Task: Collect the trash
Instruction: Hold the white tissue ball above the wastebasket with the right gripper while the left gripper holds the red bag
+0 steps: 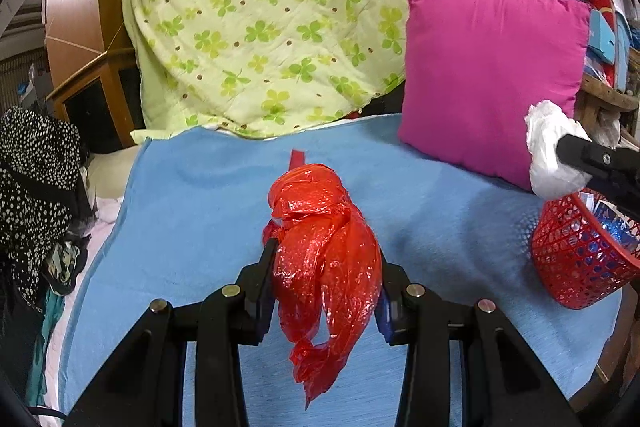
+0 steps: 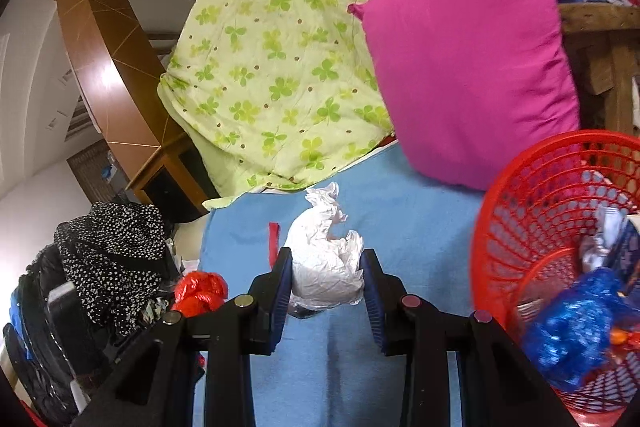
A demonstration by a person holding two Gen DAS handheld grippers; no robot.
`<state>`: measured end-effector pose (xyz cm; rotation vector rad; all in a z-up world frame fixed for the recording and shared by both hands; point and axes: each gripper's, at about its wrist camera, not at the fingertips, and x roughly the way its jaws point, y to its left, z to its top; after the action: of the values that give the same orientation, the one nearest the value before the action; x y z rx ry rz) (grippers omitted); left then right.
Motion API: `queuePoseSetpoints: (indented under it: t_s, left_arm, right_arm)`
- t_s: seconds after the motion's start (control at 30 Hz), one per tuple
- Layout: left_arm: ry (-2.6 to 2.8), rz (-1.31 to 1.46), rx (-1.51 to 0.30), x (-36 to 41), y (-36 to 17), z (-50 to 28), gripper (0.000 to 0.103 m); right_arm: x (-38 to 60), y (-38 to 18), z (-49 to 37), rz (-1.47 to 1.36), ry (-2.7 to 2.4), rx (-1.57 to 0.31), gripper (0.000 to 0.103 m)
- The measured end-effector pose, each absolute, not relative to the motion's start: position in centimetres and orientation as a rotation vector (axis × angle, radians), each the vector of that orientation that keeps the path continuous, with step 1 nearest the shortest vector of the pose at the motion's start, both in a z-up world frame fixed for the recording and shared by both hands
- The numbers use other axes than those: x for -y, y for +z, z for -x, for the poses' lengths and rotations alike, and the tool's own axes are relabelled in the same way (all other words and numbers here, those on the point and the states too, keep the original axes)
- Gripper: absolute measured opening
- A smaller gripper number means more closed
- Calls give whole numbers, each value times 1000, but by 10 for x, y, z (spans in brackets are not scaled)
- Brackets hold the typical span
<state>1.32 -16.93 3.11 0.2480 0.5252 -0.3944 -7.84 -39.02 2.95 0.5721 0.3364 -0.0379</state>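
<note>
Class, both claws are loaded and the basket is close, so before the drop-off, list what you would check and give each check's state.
1. Left claw shut on the red bag: ok, fingers press both its sides.
2. Right claw shut on the white bag: ok, held between the pads.
3. Basket upright with its mouth open: ok.
4. Room left in the basket: ok, a blue bag and scraps lie low inside.
5. White bag over the basket mouth: not ok in the right wrist view, it sits left of the rim.
6. Red bag's loose tail clear of the blue cloth: cannot tell.
</note>
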Motion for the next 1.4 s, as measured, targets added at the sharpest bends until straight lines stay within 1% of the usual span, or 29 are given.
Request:
queuePoseSetpoints:
  t_s: [0.5,1.4]
  left_arm:
    - [-428,-287,-504,200,31,4,43]
    - [-454,-335,-492,219,25,11,43]
  right_arm:
    - [414,22,104,-558,-79,-322,36]
    - [430,19,120,-568,-102,-308,36]
